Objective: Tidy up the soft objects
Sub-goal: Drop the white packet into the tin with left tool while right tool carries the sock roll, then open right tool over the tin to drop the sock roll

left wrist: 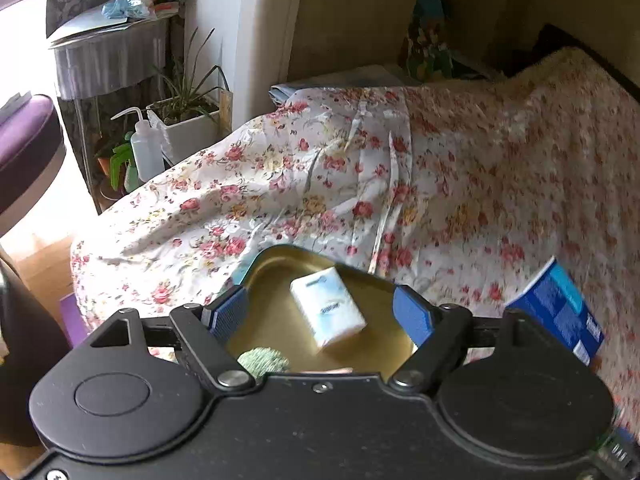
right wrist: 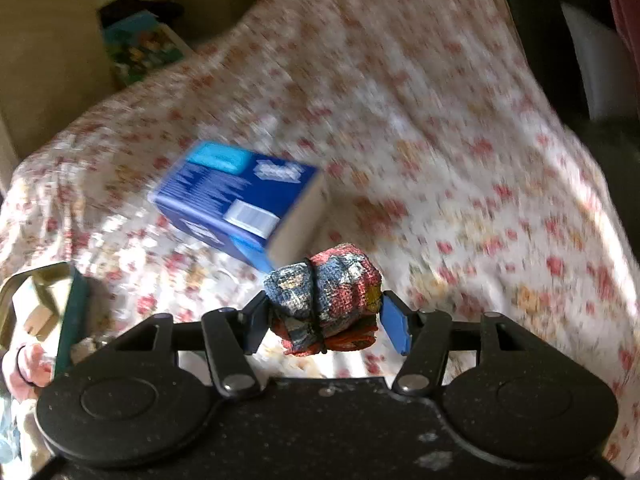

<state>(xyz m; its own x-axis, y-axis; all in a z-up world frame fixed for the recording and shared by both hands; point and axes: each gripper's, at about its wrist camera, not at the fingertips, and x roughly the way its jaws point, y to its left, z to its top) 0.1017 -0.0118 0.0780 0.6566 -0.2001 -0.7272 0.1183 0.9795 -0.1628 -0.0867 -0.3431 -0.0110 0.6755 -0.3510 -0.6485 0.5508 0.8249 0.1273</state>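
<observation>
Left tool (left wrist: 322, 312) wide over tin (left wrist: 276, 258) — right tool (right wrist: 324, 320) (right view only) grips cloth bundle (right wrist: 324, 292).

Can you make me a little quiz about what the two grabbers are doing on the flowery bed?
1. True or false: the right hand-held gripper is shut on a rolled cloth bundle.
2. What lies inside the gold tin under the left hand-held gripper? A) a white tissue pack B) a spoon C) a ball
3. Fill in: the box lying on the floral bedspread is mostly ____ in colour.

Key:
1. True; a black band goes around the bundle.
2. A, the white tissue pack; the left jaws stand open, apart from it.
3. Blue.
</observation>
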